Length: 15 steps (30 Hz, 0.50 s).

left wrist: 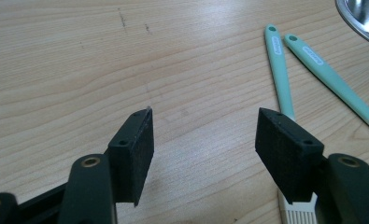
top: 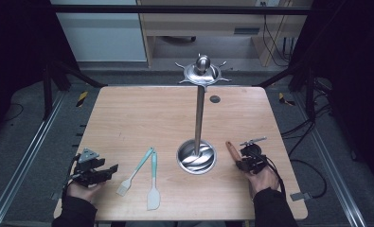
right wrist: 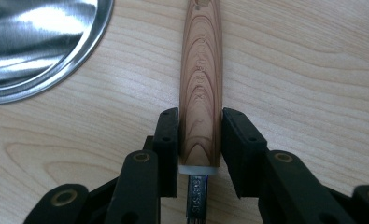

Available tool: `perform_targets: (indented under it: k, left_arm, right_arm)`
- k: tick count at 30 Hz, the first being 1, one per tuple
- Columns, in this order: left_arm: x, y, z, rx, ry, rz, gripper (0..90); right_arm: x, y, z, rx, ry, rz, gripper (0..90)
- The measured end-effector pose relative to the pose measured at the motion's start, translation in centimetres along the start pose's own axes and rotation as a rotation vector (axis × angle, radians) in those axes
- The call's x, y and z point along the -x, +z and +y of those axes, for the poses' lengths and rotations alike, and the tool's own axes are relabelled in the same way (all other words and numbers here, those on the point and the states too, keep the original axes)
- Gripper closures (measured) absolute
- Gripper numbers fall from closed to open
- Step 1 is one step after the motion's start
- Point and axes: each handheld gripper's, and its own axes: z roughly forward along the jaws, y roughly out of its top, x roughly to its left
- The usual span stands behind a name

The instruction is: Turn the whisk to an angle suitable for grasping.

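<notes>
A wooden-handled utensil lies flat on the table, its handle just right of the stand's base. My right gripper is shut on that handle close to its metal shank, and it sits at the near right. Two mint-handled tools lie side by side left of the base: a brush and a spatula. My left gripper is open and holds nothing, low over bare wood, with the brush handle just beyond its right pad. It rests at the near left.
A tall metal utensil stand rises from a round shiny base to a hooked top at mid-table. The base rim shows in the right gripper view and the left gripper view. A small dark disc sits near the far edge.
</notes>
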Motion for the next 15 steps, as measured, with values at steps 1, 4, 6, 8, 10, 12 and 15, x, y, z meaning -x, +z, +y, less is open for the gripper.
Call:
perform_targets:
  k: [1,4,6,8,10,12,15]
  left_arm:
    - [0.0,0.0,0.0,-0.001,0.000,0.000,36.9]
    - [0.0,0.0,0.0,-0.002,-0.001,-0.001,36.9]
    - [0.0,0.0,0.0,-0.001,-0.002,-0.001,36.9]
    - [0.0,0.0,0.0,-0.001,-0.003,-0.002,36.9]
    - [0.0,0.0,0.0,-0.003,-0.002,-0.003,36.8]
    - [0.0,0.0,0.0,-0.004,-0.001,-0.003,36.8]
    - [0.0,0.1,0.0,-0.009,0.001,-0.002,36.8]
  right_arm:
    - [0.0,0.0,-0.1,0.001,-0.020,0.002,67.5]
    - [-0.1,-0.1,-0.2,0.001,-0.054,0.010,61.5]
    - [-0.1,-0.4,-0.2,0.005,-0.062,0.023,50.9]
    - [0.0,-0.6,-0.1,0.003,-0.057,0.033,49.4]
    - [0.4,-1.3,0.0,0.015,-0.016,0.057,41.7]
    - [0.7,-1.8,0.1,0.029,-0.023,0.041,41.7]
    - [0.7,-1.9,0.2,0.021,-0.049,0.029,45.2]
